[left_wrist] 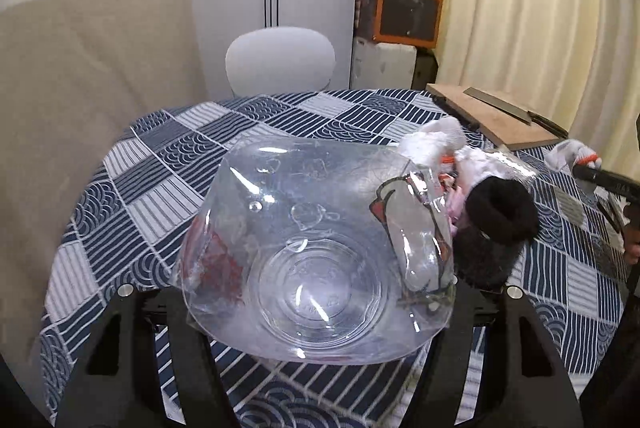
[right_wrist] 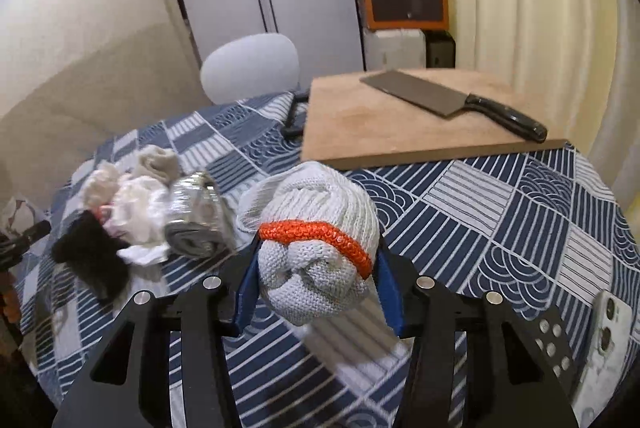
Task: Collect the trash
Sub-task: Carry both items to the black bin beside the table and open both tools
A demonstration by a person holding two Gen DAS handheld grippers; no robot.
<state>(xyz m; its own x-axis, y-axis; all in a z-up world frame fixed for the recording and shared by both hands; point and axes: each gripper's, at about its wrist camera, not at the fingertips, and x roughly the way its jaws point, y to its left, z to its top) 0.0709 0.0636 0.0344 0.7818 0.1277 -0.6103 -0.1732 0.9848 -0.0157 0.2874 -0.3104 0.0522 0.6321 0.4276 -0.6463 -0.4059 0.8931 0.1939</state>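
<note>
A crumpled clear plastic container [left_wrist: 312, 228] fills the middle of the left wrist view, held above the table. My left gripper [left_wrist: 316, 292] is shut on it, with its fingertips hidden behind the plastic. In the right wrist view a balled white knit glove with an orange band [right_wrist: 320, 224] sits between the blue pads [right_wrist: 246, 288]. My right gripper [right_wrist: 318, 268] is shut on it, a little above the cloth. A pile of trash [right_wrist: 132, 220] lies on the table to the left: white tissue, a black rag, a grey sock, crushed foil. The same pile [left_wrist: 496, 211] shows just right of the container.
A round table with a blue and white patterned cloth [right_wrist: 500, 220] carries a wooden cutting board [right_wrist: 360, 131] with a cleaver [right_wrist: 424, 95] at the back right. A white phone [right_wrist: 608, 340] lies near the right edge. A white chair [right_wrist: 252, 67] stands behind the table.
</note>
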